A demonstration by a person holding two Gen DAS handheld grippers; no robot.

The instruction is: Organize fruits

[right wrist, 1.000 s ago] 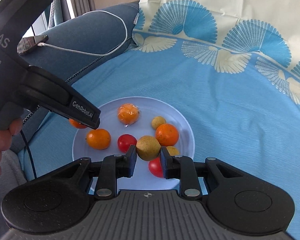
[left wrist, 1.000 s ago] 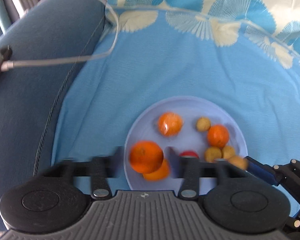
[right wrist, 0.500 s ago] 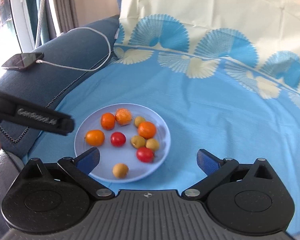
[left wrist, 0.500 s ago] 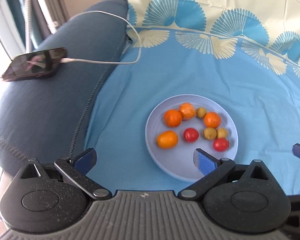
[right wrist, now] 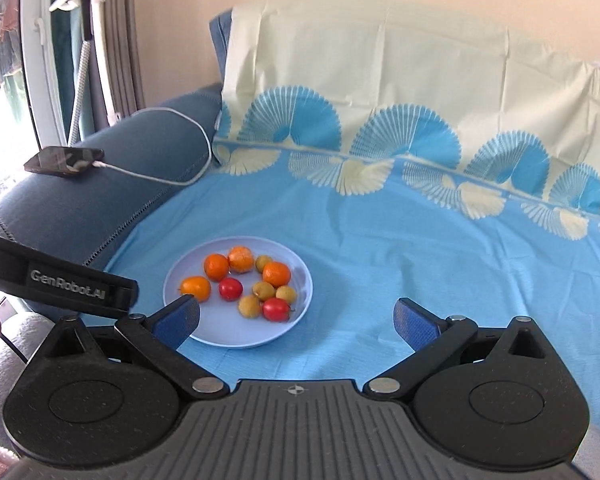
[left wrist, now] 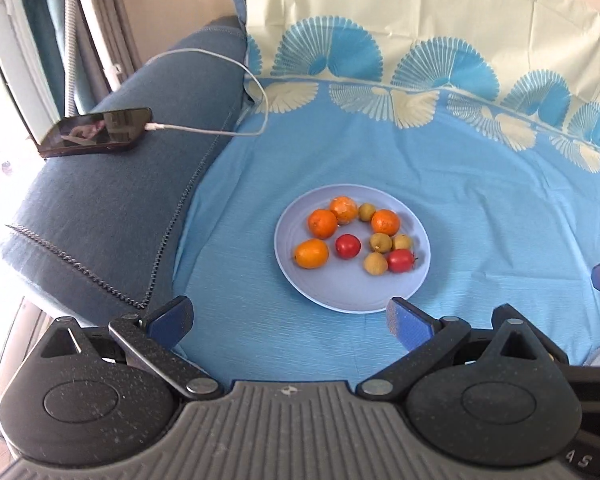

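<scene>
Looking down, all the fruits (left wrist: 356,236) sit on the plate (left wrist: 340,300) on the blue cloth (left wrist: 480,200). Both the left gripper (left wrist: 288,316) and right gripper (right wrist: 296,314) hang wide apart and empty, so pull away gently without bumping the plate.

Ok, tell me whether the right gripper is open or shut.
Open. The right gripper has its blue pads spread wide with nothing between them; the fruits lie on the plate.

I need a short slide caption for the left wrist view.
Open left tool above a plate of small fruits on a blue cloth.
</scene>
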